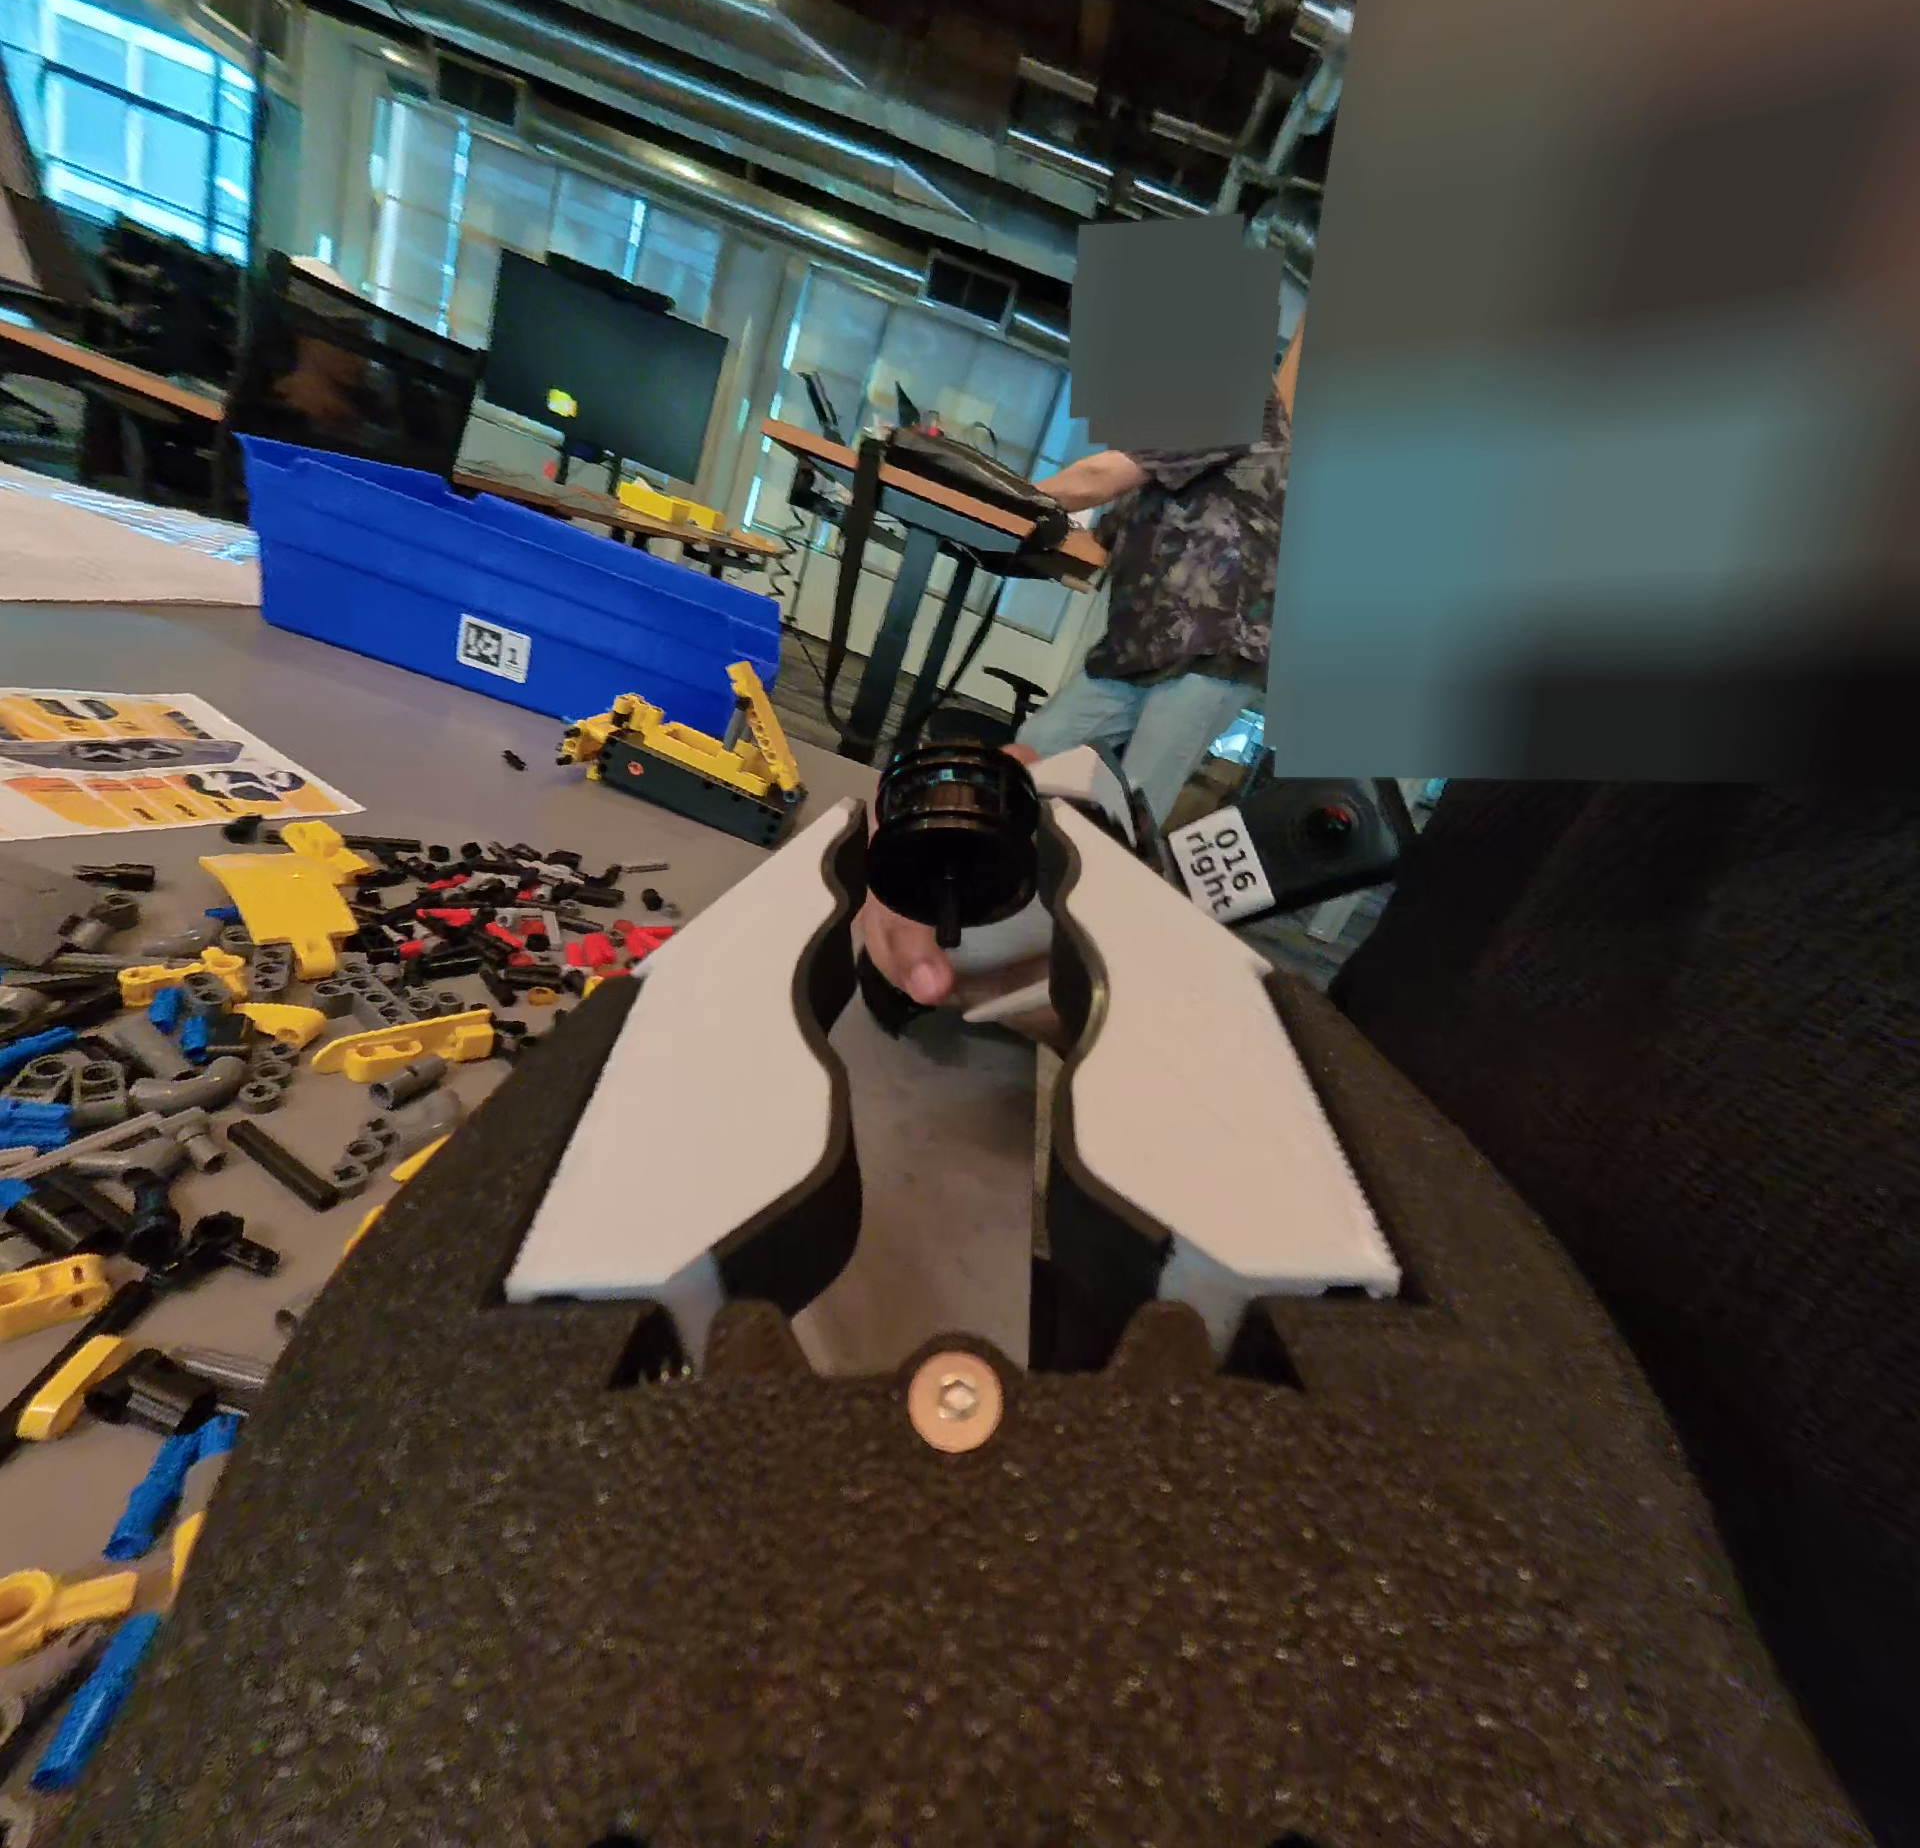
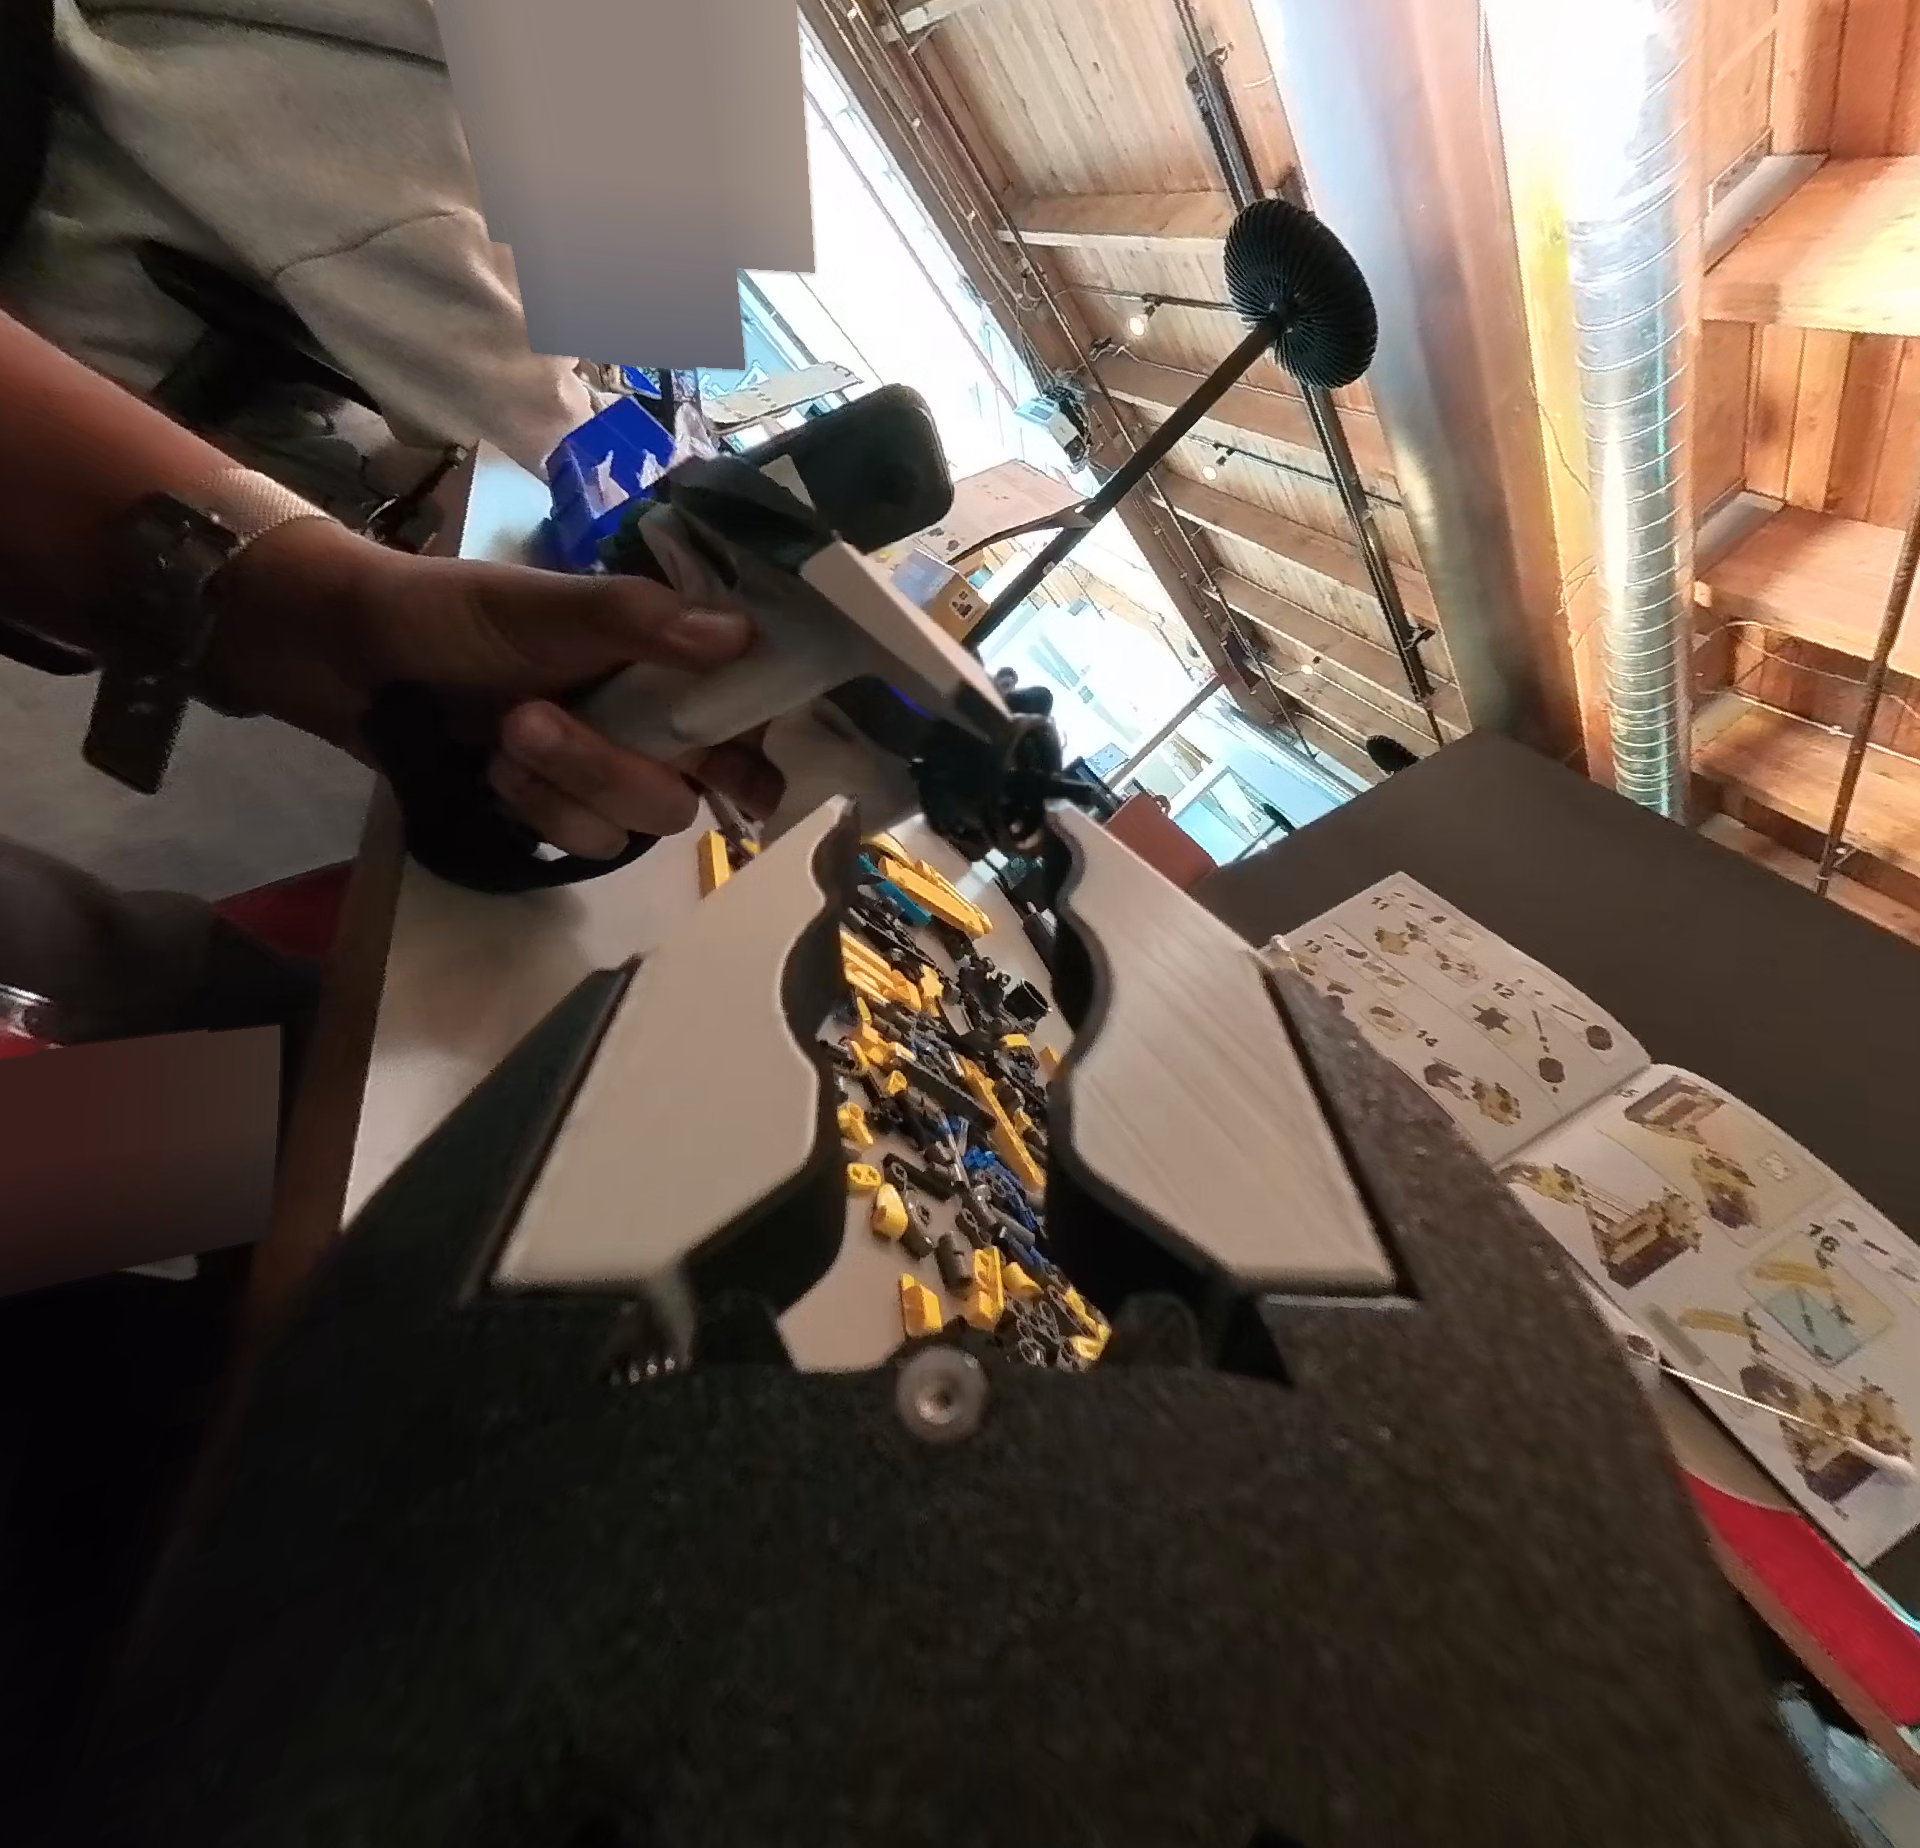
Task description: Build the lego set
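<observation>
In the left wrist view my left gripper (image 1: 954,822) is shut on a black ribbed wheel hub (image 1: 935,863) with a short axle sticking out, held in the air above the grey table (image 1: 436,759). One white finger (image 1: 1086,775) of the right gripper shows just behind the hub, and a thumb (image 1: 920,967) below it. In the right wrist view my right gripper (image 2: 956,816) has its jaws apart. The black hub (image 2: 992,790) sits between its tips, nearer the right finger. The left gripper (image 2: 997,728), held in a hand (image 2: 582,645), comes in from the left.
Several loose yellow, black, blue and red building pieces (image 1: 312,1019) lie on the table, also below the right gripper (image 2: 935,1102). A partly built yellow model (image 1: 686,749) and a blue bin (image 1: 499,572) stand behind them. An open instruction booklet (image 2: 1610,1175) lies to the right. A person (image 1: 1174,572) stands at a far desk. My two grippers' fingertips are within a few centimetres of each other.
</observation>
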{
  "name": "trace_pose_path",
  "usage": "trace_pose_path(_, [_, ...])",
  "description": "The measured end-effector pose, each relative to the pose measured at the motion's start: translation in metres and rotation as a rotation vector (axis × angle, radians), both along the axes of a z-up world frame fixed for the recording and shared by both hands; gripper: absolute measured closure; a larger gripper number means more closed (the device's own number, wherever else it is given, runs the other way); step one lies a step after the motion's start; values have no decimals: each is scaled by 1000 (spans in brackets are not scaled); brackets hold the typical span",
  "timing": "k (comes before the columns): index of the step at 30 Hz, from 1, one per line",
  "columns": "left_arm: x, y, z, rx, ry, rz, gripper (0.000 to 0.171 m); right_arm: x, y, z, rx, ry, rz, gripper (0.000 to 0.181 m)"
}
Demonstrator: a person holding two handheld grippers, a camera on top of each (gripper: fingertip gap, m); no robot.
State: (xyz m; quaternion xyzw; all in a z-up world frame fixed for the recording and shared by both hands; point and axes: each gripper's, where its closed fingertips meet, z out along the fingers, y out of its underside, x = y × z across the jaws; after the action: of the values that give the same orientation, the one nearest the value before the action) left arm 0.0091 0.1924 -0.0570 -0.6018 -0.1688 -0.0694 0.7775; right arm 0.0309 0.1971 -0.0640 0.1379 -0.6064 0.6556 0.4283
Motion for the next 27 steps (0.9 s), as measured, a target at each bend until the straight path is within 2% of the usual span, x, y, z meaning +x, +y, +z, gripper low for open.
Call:
trace_pose_path(5, [-1,4,2,16,6,47,140,-3,0,-1,8,10,-26,148])
trace_pose_path(10, [2,19,1,119,-134,40,140,-9,1,-1,9,16,-61,148])
trace_pose_path(13, [3,23,-1,101,-123,62,140,-13,6,3,-15,14,-79,161])
trace_pose_path(21, [1,23,-3,100,-143,63,140,-16,7,2,-2,-38,-56,162])
trace_pose_path(23, [-2,23,-5,101,-173,60,140,-18,6,0,24,-106,-27,162])
trace_pose_path(27, [-3,19,-2,135,-195,36,135,-19,6,-2,31,-362,122,162])
